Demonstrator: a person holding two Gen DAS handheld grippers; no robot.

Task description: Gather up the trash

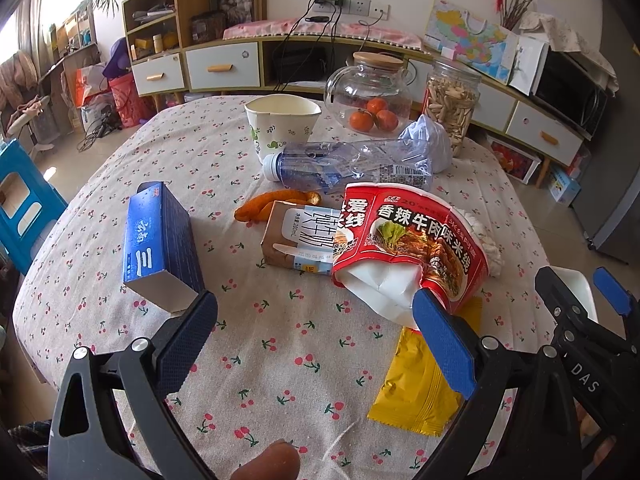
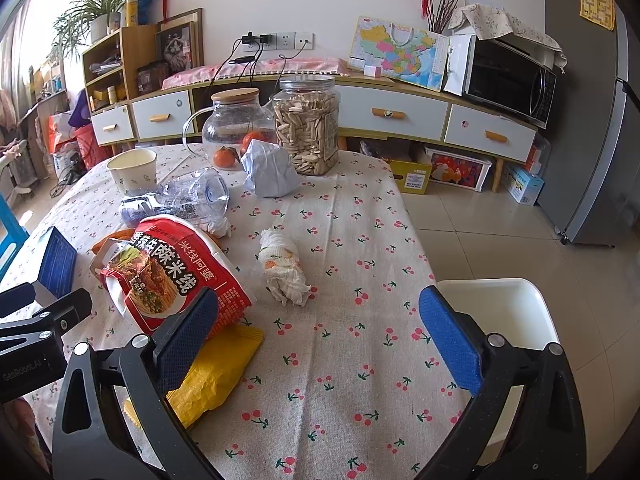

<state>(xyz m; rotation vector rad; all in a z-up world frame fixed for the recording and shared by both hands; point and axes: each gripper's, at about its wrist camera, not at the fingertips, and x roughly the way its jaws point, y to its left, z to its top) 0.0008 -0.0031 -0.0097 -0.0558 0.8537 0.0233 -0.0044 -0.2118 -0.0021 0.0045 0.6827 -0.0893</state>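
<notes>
White bin (image 2: 500, 312) at 4 o'clock looks bare | cup (image 1: 408, 248), wrapper (image 1: 416, 384), bottle (image 1: 344, 164), tissue (image 2: 282, 276) remain on surface (image 2: 340, 360) | left tool (image 1: 316, 340), right tool (image 2: 320, 340) spread, holding nothing

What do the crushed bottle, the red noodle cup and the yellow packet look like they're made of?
Crushed bottle: thin clear plastic, since it is see-through, creased and flattened. Red noodle cup: probably coated paperboard, glossy print outside, matte white inside, torn and folded. Yellow packet: likely plastic film or foil, shiny and wrinkled with a crimped edge.
</notes>
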